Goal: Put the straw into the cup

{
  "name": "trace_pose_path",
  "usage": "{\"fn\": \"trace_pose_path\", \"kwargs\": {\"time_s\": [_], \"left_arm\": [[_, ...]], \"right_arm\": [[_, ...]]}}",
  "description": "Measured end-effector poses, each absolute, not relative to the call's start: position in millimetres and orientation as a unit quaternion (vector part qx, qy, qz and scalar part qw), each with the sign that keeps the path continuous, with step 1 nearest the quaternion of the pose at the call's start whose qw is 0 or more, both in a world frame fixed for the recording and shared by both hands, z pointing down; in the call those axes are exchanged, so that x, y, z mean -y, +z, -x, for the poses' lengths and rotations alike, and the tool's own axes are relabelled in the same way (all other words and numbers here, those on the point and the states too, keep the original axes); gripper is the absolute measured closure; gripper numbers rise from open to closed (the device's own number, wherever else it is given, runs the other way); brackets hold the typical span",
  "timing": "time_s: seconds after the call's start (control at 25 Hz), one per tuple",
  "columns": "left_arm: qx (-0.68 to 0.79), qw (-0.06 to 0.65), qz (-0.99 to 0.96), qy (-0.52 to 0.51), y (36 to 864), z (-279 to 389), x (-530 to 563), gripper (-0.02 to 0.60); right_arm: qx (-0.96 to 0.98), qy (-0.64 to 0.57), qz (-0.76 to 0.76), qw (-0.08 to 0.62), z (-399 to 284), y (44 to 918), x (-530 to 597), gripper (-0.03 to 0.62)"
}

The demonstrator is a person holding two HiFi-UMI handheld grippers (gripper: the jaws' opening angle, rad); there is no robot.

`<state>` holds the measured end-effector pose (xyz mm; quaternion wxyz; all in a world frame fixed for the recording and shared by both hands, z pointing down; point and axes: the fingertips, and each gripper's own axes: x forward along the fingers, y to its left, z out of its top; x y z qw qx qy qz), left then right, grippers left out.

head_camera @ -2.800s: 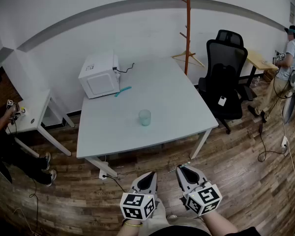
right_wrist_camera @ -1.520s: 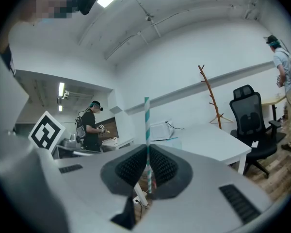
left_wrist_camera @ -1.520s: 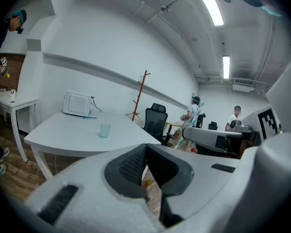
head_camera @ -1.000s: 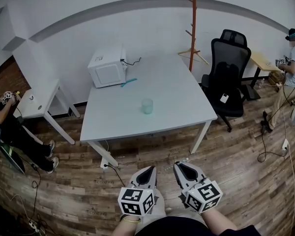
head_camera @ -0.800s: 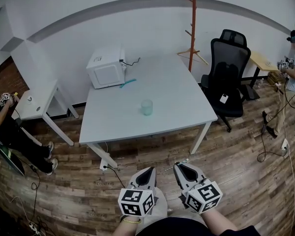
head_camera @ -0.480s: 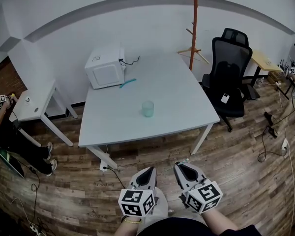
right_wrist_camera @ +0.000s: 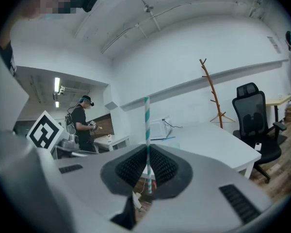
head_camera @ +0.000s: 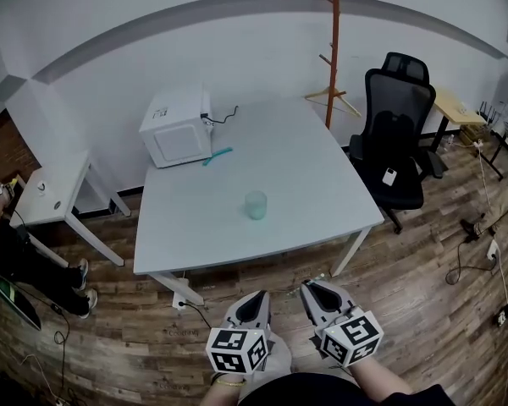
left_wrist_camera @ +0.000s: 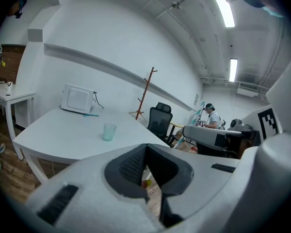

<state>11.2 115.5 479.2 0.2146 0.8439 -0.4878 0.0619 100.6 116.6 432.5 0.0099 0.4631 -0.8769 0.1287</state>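
Note:
A pale green translucent cup [head_camera: 255, 204] stands upright near the middle of the white table [head_camera: 322, 193]; the left gripper view shows the cup [left_wrist_camera: 109, 131] well ahead. A teal-and-white striped straw [right_wrist_camera: 146, 120] stands upright between the jaws of my right gripper [right_wrist_camera: 147, 149], which is shut on it. My left gripper [left_wrist_camera: 146, 152] is shut with nothing in it. In the head view both the left gripper [head_camera: 254, 301] and the right gripper [head_camera: 315, 291] hang side by side over the wooden floor, short of the table's front edge.
A white microwave [head_camera: 176, 128] and a teal object [head_camera: 215, 156] sit at the table's far left. A black office chair [head_camera: 395, 134] and an orange coat stand [head_camera: 332, 49] are to the right. A small side table [head_camera: 55, 189] stands left. Cables lie on the floor.
The table and cup sit slightly lower in the head view. The person at the right has gone out of frame. Both grippers keep their places and states.

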Motion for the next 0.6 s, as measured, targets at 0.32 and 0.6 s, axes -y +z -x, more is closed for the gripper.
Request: {"fn": "trace_pose_path", "kwargs": {"time_s": [0.32,0.6], "left_arm": [[0.482,0.219,-0.846,0.067,486.0,-1.9,-72.3,0.563],[0.471,0.227,-0.848,0.08,490.8,6.2,-32.4,0.563]], "right_arm": [[0.87,0.131,-0.475,0.006,-97.5,433.2,-71.1,0.559],[0.868,0.138,-0.477,0.012,-85.4,433.2,-35.7,0.559]]}}
